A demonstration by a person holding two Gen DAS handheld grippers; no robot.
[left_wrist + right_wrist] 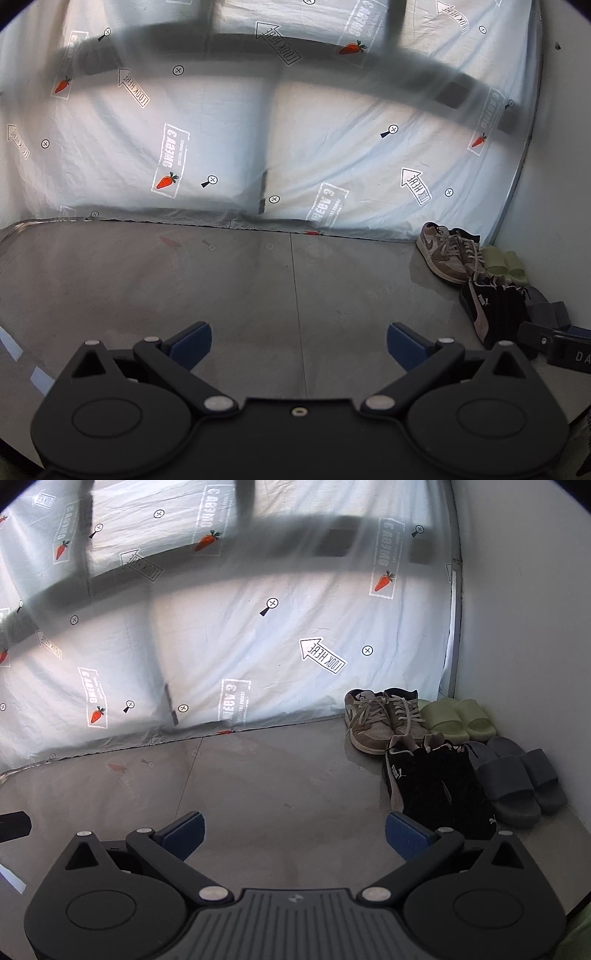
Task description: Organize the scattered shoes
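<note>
Four pairs, tan sneakers (384, 720), black sneakers (436, 786), green slides (458, 718) and grey slides (517, 779), sit paired in the floor corner beside the wall, both the left gripper (299, 343) and right gripper (294, 830) spread wide and empty, suggesting tidying is complete.

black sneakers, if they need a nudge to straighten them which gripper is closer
Right, probably. The right gripper hangs open with the black sneakers just past its right finger; the left gripper faces bare floor.
</note>
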